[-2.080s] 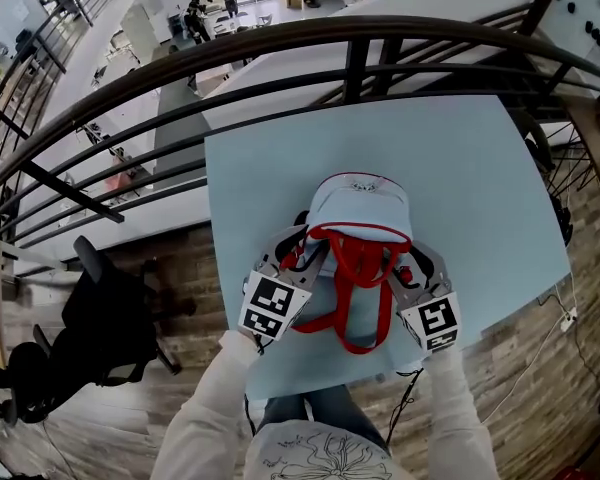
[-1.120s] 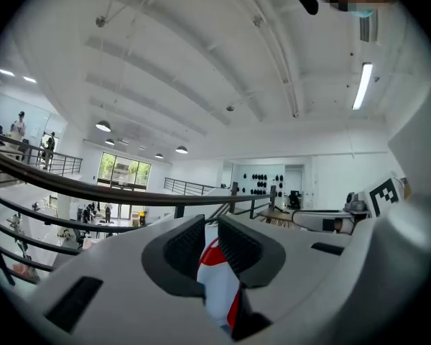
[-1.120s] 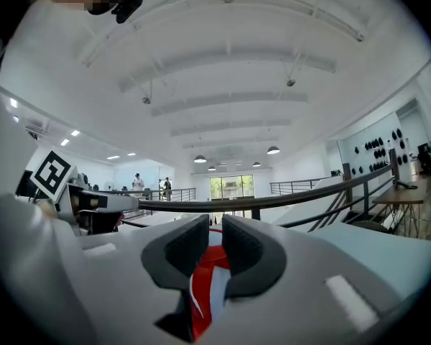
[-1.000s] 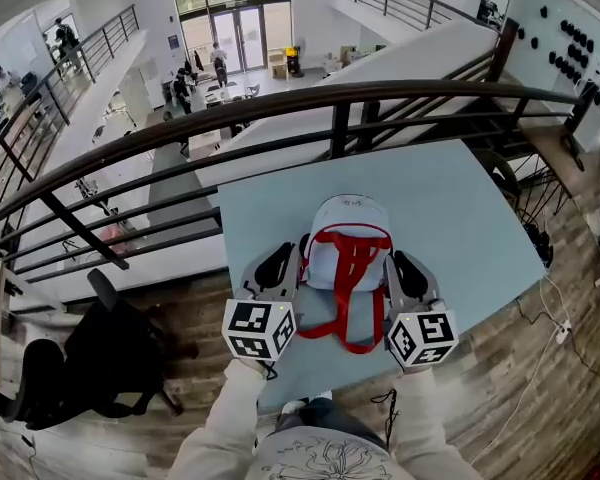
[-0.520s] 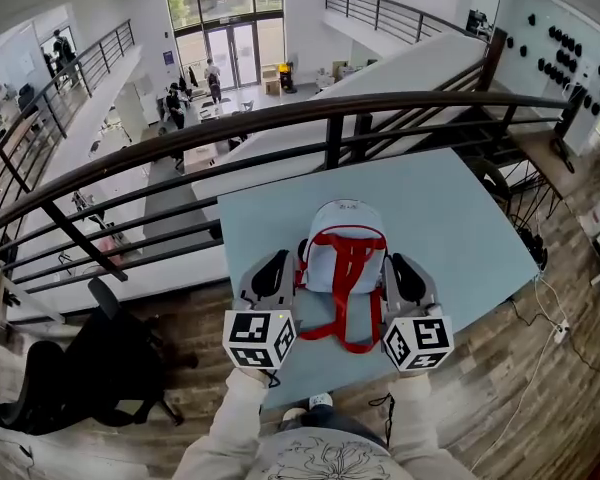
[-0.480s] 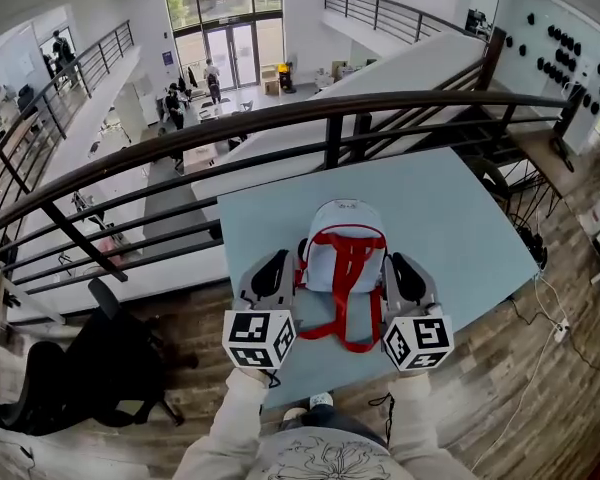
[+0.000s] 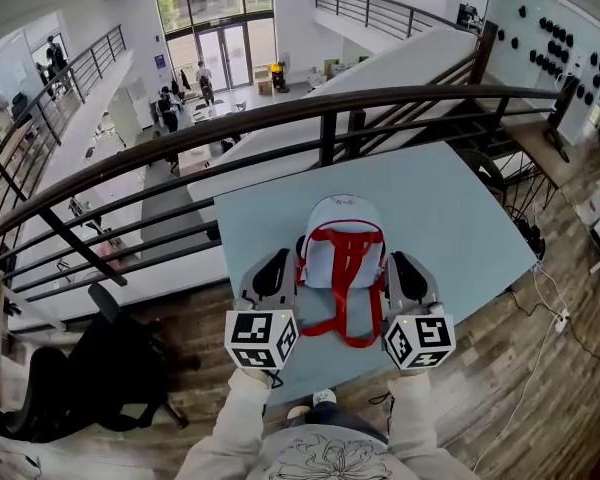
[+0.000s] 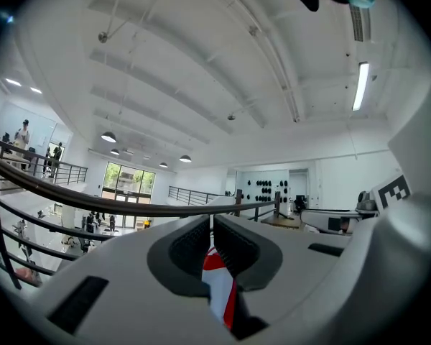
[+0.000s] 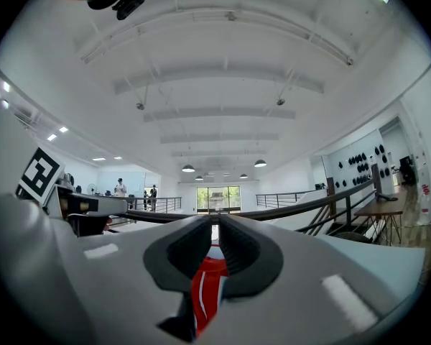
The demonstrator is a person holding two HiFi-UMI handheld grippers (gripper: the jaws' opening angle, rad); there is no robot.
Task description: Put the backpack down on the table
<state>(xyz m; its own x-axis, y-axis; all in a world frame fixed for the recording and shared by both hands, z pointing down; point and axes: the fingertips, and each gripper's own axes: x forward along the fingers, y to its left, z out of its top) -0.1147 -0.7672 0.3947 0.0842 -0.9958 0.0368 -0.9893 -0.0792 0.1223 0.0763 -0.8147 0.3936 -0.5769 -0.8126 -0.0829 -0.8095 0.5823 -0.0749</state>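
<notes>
Backpack (image 7: 342, 248) lies on the worktop (image 7: 450, 218), long axis toward twelve o'clock, between my tongs: left tongs (image 7: 280, 265) at its nine, right tongs (image 7: 400, 266) at its three, each clamped on a red strap (image 8: 219, 286), equally near.

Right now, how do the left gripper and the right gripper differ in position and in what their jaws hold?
The left gripper sits left of the backpack; the right gripper sits right of it. In the left gripper the strap shows red and pale fabric; in the right gripper the strap looks almost all red. Shared: both are shut on a strap.
</notes>
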